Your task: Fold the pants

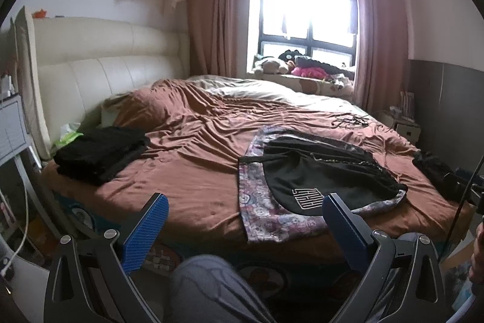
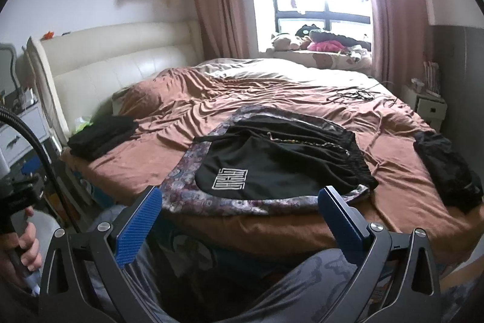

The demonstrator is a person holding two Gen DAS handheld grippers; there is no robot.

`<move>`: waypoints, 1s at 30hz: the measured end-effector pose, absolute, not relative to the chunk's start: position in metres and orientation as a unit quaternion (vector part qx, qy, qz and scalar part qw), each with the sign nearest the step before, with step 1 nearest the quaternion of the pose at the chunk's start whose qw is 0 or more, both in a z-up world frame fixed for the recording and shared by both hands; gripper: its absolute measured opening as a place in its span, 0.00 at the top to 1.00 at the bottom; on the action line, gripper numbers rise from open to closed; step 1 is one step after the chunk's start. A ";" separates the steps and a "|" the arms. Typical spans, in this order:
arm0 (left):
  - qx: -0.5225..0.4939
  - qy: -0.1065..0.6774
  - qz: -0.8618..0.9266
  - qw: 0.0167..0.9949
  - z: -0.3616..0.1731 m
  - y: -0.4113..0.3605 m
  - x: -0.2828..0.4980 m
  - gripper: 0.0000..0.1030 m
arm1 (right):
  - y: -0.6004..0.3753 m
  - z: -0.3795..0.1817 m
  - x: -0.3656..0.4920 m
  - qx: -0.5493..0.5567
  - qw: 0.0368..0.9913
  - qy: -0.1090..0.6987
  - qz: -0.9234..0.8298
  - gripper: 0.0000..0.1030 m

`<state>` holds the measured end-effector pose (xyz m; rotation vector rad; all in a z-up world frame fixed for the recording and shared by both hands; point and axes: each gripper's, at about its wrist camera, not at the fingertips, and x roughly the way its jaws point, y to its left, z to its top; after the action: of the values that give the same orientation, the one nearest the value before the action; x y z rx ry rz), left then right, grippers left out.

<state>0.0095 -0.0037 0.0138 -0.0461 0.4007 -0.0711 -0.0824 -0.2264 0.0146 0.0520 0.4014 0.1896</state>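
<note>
Black pants [image 1: 326, 174] [image 2: 281, 165] with a white logo and an elastic waistband lie spread on a patterned cloth [image 1: 263, 220] [image 2: 193, 199] near the bed's front edge. My left gripper [image 1: 245, 199] is open, held back from the bed edge, left of and below the pants, nothing between its blue pads [image 1: 145, 232]. My right gripper [image 2: 239, 194] is also open and empty, just short of the near edge of the pants and patterned cloth.
A folded black garment pile [image 1: 103, 153] [image 2: 103, 135] sits at the bed's left side, another dark garment [image 2: 447, 171] at the right edge. Black cords [image 2: 351, 94] lie on the brown sheet [image 2: 211, 111]. The person's grey-trousered legs [image 1: 208, 286] are below; a hand [image 2: 27, 250] holds a handle.
</note>
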 end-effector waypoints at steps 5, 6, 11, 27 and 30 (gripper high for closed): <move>-0.033 0.219 -0.043 0.974 0.004 0.001 0.037 0.01 | -0.235 0.012 -0.053 0.047 0.972 0.215 0.078 0.00; -0.035 0.223 -0.044 0.973 0.002 0.002 0.041 0.01 | -0.237 0.012 -0.047 0.050 0.972 0.217 0.073 0.00; -0.049 0.250 -0.046 0.966 -0.013 0.006 0.069 0.00 | -0.238 0.006 -0.019 0.053 0.968 0.237 0.058 0.00; -0.094 0.342 -0.086 0.931 -0.073 0.004 0.134 0.01 | -0.273 -0.023 0.048 0.097 0.951 0.292 0.028 0.00; -0.106 0.360 -0.098 0.922 -0.086 0.004 0.143 0.01 | -0.279 -0.028 0.056 0.105 0.948 0.301 0.023 0.00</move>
<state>0.1434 0.0037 -0.0860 -0.2181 0.7384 -0.2015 0.0556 -0.2794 -0.0277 0.2136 0.6120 0.0464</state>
